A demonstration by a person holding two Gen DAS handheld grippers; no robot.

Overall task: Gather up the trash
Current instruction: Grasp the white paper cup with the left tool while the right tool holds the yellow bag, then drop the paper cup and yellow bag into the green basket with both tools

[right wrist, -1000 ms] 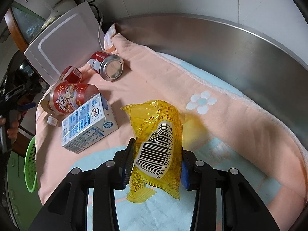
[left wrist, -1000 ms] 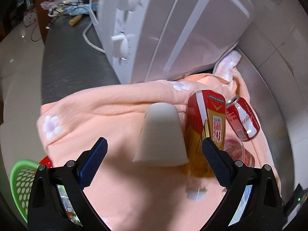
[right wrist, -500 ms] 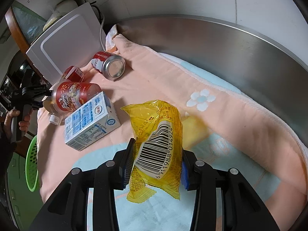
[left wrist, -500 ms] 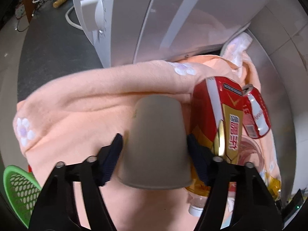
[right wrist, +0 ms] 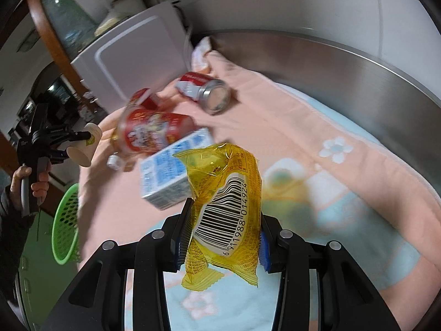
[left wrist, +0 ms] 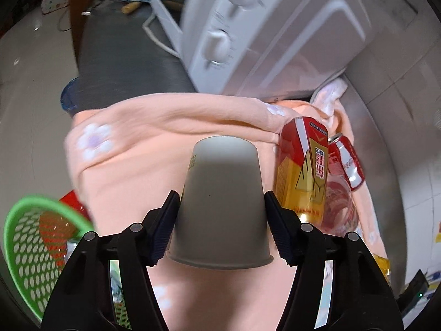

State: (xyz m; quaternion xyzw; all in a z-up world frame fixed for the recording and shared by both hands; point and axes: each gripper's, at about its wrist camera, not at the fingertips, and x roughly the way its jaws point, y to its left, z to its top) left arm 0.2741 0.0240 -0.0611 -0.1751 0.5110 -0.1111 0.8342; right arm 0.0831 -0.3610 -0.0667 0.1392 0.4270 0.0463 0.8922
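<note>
- Both tongs are loaded right now, so I'd call this the carry-to-bin step. Left tongs (left wrist: 222,222) are closed snug on an upside-down paper cup (left wrist: 220,207), pads pressing both sides, rim facing the camera.
- Right tongs (right wrist: 222,233) are pinched on a yellow snack wrapper (right wrist: 228,209), barcode side up, dangling above the pink blanket (right wrist: 289,138).
- The green basket (left wrist: 30,245) sits down at 8 o'clock in the left wrist view, off the edge of the desk. Next move is probably swinging the cup over there and letting go above the opening, not the rim.
- Still lying on the blanket: red-gold can (left wrist: 306,165), cola can (right wrist: 205,91), milk carton (right wrist: 171,171), and a red-labelled bottle (right wrist: 148,132).
- Versus a second ago: the left tongs were wide open with the cup standing free between them, now they're clamped and the cup looks lifted. The wrapper grip is unchanged, but the right side has risen and the view blurs.
</note>
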